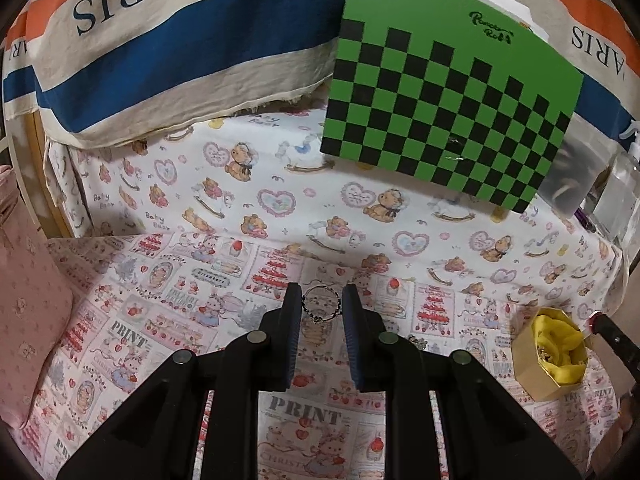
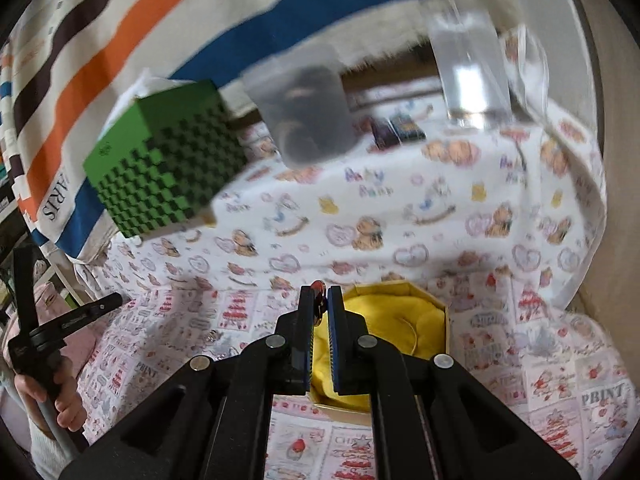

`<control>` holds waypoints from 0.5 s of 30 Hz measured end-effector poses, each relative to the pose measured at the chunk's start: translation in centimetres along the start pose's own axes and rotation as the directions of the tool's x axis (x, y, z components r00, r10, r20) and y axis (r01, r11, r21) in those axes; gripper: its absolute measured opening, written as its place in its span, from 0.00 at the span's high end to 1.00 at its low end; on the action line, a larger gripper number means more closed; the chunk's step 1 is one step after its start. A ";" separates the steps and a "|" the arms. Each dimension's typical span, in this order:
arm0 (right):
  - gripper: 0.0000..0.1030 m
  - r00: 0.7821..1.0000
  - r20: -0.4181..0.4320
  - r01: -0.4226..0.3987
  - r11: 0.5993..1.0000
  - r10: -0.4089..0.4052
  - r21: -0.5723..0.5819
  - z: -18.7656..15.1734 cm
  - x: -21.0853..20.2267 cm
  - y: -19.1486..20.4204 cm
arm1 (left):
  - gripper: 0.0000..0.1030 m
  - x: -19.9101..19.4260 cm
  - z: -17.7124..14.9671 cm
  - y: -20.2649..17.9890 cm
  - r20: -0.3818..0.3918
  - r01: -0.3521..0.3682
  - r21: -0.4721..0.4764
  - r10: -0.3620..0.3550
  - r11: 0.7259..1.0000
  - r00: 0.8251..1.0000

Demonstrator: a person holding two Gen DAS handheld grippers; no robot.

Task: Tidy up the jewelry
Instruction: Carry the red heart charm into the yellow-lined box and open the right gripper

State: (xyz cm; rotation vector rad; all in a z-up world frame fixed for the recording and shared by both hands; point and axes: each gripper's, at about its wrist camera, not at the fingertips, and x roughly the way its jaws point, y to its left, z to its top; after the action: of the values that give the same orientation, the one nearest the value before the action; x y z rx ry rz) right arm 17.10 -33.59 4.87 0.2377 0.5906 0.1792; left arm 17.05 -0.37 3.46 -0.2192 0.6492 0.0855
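Observation:
In the left wrist view my left gripper (image 1: pixel 322 300) is shut on a small dark beaded ring (image 1: pixel 321 305), which spans the gap between the pads just above the printed cloth. A gold hexagonal box (image 1: pixel 548 356) lined with yellow cloth sits to the right. In the right wrist view my right gripper (image 2: pixel 320 292) is shut on a small jewelry piece with a red stone (image 2: pixel 318 285), held over the near-left edge of the same box (image 2: pixel 436 312). Another small metal piece (image 1: pixel 418 340) lies loose on the cloth between the two grippers.
A green and black checkered box (image 1: pixel 452 112) leans at the back. Right of it stand a frosted container (image 2: pixel 308 120) and a clear bottle (image 2: pixel 468 60). A striped PARIS cloth (image 1: pixel 180 52) hangs behind. A pink cushion (image 1: pixel 32 320) lies at the left. A hand (image 2: pixel 68 408) grips the left tool.

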 end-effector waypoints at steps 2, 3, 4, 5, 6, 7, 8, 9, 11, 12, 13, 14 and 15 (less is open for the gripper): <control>0.93 1.000 -0.013 0.002 0.999 -0.001 0.038 -0.1 0.5 -0.8 | 0.81 0.0 -0.1 -0.2 0.000 -0.005 0.007 0.005 1.000 1.000; 0.93 0.999 -0.031 -0.010 0.999 0.011 0.051 -0.1 0.8 -1.2 | 0.81 -0.1 -0.1 -0.3 0.002 -0.004 0.011 0.004 1.000 1.000; 0.92 0.999 -0.047 -0.016 0.998 0.019 0.063 -0.1 0.9 -1.5 | 0.81 -0.2 -0.1 -0.4 0.006 -0.002 0.013 0.002 1.000 1.000; 0.87 0.998 -0.051 -0.016 0.997 0.020 0.079 -0.1 1.0 -1.8 | 0.81 -0.4 -0.1 -0.6 0.012 -0.001 0.017 0.001 1.000 1.000; 0.76 0.999 -0.049 -0.018 0.995 0.022 0.096 0.0 0.8 -2.2 | 0.81 -0.7 -0.1 -0.8 0.020 -0.001 0.025 0.001 1.000 1.000; 0.69 0.999 -0.040 -0.018 0.994 0.023 0.110 0.0 0.6 -2.5 | 0.81 -1.0 -0.1 -1.1 0.028 0.000 0.032 -0.001 0.999 1.000; 0.55 0.999 -0.029 -0.014 0.993 0.018 0.120 0.0 0.3 -2.8 | 0.81 -1.3 -0.1 -1.4 0.035 0.009 0.038 -0.011 0.999 0.999; 0.46 1.000 -0.020 -0.007 0.992 0.010 0.127 0.1 0.0 -3.0 | 0.81 -1.6 -0.2 -1.9 0.041 0.026 0.046 -0.028 0.999 0.999; 0.45 1.000 0.003 0.013 0.990 -0.014 0.143 0.3 -0.8 -3.7 | 0.81 -1.9 -0.5 -2.8 0.040 0.058 0.039 -0.060 0.998 0.997; 0.42 1.000 0.011 0.024 0.989 -0.026 0.147 0.4 -1.2 -4.0 | 0.81 -1.9 -0.7 -3.5 0.027 0.067 0.042 -0.068 0.997 0.997; 0.39 0.999 0.015 0.035 0.988 -0.038 0.149 0.5 -1.4 -4.1 | 0.81 -1.9 -0.7 -4.3 0.014 0.081 0.052 -0.082 0.995 0.997; 0.34 0.998 0.017 0.050 0.987 -0.053 0.152 0.6 -1.6 -4.4 | 0.81 -2.0 -0.8 -5.2 0.008 0.102 0.062 -0.103 0.993 0.995; 0.33 0.998 0.020 0.057 0.986 -0.061 0.159 0.6 -1.7 -4.7 | 0.81 -2.1 -0.8 -6.2 0.004 0.120 0.079 -0.120 0.990 0.993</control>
State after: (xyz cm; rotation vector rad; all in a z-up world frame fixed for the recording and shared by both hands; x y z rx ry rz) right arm 16.49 -38.60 5.01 0.3756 0.5869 0.0722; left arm 15.79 -6.58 5.20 -0.1817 0.6285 -0.0545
